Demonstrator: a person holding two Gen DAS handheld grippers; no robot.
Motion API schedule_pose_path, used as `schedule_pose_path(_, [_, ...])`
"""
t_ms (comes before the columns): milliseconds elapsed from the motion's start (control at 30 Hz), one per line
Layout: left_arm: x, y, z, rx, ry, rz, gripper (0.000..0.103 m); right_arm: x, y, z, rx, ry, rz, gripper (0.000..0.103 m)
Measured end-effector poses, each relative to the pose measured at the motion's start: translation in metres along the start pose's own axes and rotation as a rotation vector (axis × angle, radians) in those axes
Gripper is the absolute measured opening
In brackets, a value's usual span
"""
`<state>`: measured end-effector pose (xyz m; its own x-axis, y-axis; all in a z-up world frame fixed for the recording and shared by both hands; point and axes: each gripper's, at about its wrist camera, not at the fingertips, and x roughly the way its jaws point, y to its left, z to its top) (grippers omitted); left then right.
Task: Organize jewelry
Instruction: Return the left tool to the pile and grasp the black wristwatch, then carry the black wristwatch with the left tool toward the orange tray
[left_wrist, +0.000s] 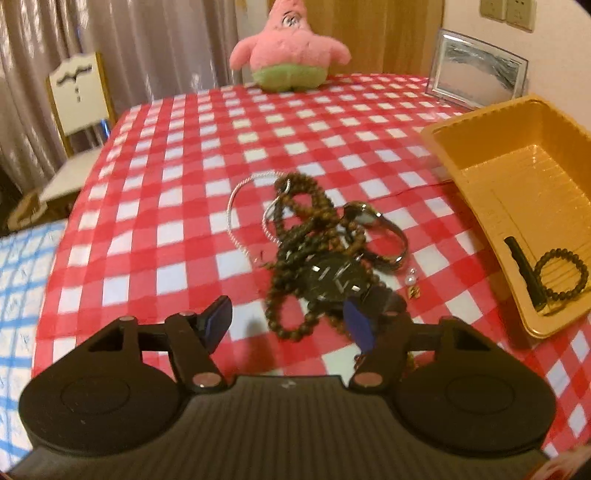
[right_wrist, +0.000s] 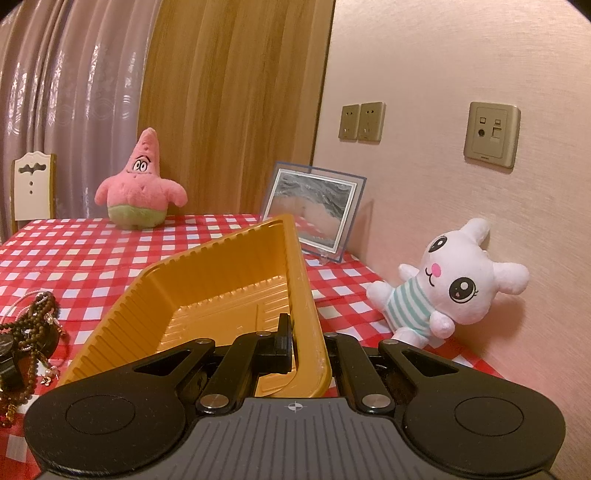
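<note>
Red-and-white checked cloth over the counter (left_wrist: 192, 155), glossy and a little creased, against a pale textured wall and a wood-grain panel. At mid-counter, a tangled jewelry heap (left_wrist: 314, 254): strands of small round brown beads looped over a dark-faced watch (left_wrist: 334, 278), a thin silver chain (left_wrist: 236, 218) curling out to the left, a metal-banded watch (left_wrist: 380, 232) on the right edge, a pearl earring (left_wrist: 412, 277) just beside it. Left gripper (left_wrist: 288, 325) hovering over the near edge of the heap, its blue-padded fingers (left_wrist: 218, 323) apart, bead loops between them, no pad pressing. To the right, an orange plastic tray (left_wrist: 491, 147), thin, shiny, ribbed along walls and floor, holding a dark bead bracelet (left_wrist: 563, 273) and a black stick-shaped piece (left_wrist: 524, 273). Right gripper (right_wrist: 291, 343) clamped on the tray's near wall, one black finger inside, tray tilted up. Farther back, a fuzzy pink star plush (left_wrist: 291, 48), a clear-framed picture (left_wrist: 476, 70), a soft white striped bunny plush (right_wrist: 454, 280), a cream chair (left_wrist: 79, 96), sheer curtains (left_wrist: 129, 40).
</note>
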<state>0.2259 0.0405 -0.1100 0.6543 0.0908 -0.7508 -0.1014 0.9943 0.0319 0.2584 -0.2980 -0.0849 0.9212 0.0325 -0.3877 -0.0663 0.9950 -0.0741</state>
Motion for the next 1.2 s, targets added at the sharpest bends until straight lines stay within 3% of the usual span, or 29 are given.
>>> schedule_pose_path(200, [-0.003, -0.014, 0.012, -0.066, -0.012, -0.067, 0.069, 0.002, 0.000, 0.000, -0.003, 0.000, 0.002, 0.004])
schedule_pose_path(300, [0.008, -0.028, 0.016, -0.077, -0.003, -0.038, 0.069, 0.004, 0.000, 0.001, -0.008, 0.003, 0.005, 0.004])
schedule_pose_path(500, [0.029, -0.039, 0.018, -0.087, 0.029, 0.014, 0.059, 0.004, -0.001, 0.000, -0.012, 0.006, 0.012, 0.004])
schedule_pose_path(600, [0.031, -0.037, 0.017, -0.101, 0.020, 0.026, 0.046, 0.004, -0.002, -0.001, -0.005, 0.008, 0.013, 0.004])
schedule_pose_path(867, [0.026, -0.034, 0.017, -0.059, 0.024, -0.018, 0.041, 0.004, -0.005, -0.004, 0.009, 0.017, 0.014, 0.004])
schedule_pose_path(1200, [-0.007, -0.033, 0.016, 0.033, -0.046, -0.091, 0.040, 0.004, -0.004, -0.004, 0.009, 0.017, 0.013, 0.004])
